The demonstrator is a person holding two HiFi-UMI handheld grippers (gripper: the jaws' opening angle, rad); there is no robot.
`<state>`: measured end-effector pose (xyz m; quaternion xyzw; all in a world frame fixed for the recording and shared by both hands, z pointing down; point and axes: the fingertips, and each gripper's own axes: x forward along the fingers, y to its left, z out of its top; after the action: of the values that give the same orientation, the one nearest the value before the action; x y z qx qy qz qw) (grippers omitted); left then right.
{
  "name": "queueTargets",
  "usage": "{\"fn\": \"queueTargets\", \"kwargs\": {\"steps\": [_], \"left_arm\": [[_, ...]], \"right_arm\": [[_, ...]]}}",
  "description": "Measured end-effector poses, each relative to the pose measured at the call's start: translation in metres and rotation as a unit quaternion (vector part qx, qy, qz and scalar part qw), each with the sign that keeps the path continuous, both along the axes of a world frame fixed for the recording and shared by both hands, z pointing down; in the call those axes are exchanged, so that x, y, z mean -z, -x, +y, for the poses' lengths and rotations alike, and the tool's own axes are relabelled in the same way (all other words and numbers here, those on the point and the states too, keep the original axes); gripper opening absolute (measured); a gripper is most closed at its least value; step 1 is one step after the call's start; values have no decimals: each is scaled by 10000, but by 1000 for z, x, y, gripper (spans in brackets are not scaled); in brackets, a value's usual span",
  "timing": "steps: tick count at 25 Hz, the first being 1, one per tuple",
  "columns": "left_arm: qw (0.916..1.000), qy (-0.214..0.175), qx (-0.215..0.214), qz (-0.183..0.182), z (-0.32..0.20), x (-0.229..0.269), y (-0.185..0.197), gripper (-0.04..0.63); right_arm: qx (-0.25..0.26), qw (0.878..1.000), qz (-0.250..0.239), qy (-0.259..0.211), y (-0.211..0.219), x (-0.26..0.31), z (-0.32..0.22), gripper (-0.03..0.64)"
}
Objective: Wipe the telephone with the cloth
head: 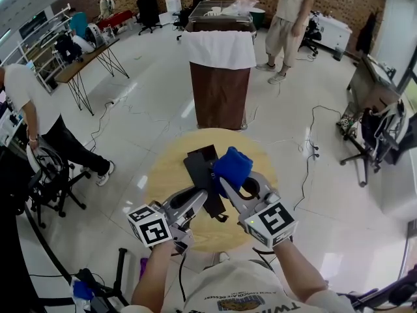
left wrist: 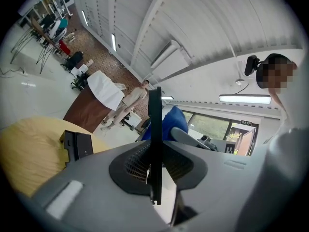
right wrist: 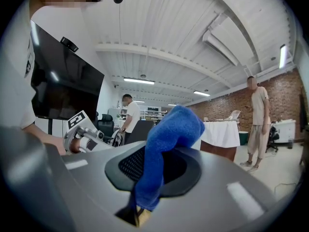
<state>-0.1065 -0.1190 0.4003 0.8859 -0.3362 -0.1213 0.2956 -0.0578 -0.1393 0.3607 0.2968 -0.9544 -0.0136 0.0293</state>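
Cloth (head: 233,167) of blue colour is clamped in the jaws of the right gripper (head: 240,185). In the right gripper view the cloth (right wrist: 169,134) goes down between the two jaws of the right gripper (right wrist: 153,180), and its bunched top stands up above them. It hangs over the far side of the black telephone (head: 203,154), just beside it; I cannot tell if it touches.

The telephone is on a round yellow desk (head: 163,181). It seems to be in two parts: a box-like part farther from the person and a long flat part (head: 203,178) nearer. The jaws of the left gripper (head: 203,199) are closed on the near end of this flat part. In the left gripper view the flat part (left wrist: 154,129) stands edge-on and upright between the jaws of the left gripper (left wrist: 154,170). The box-like part of the telephone (left wrist: 79,146) lies to the left on the desk (left wrist: 24,149), and the cloth (left wrist: 169,122) shows behind the flat part.

Beyond the desk stands a brown stand (head: 220,90) with a white cover, and a person (head: 290,25) is further back
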Motion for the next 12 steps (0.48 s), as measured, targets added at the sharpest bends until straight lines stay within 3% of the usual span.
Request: {"fn": "queueTargets", "kwargs": {"steps": [12], "left_arm": [[9997, -176, 141, 126, -16, 27, 24, 61]], "right_arm": [[169, 9988, 38, 466, 4, -28, 16, 61]]}}
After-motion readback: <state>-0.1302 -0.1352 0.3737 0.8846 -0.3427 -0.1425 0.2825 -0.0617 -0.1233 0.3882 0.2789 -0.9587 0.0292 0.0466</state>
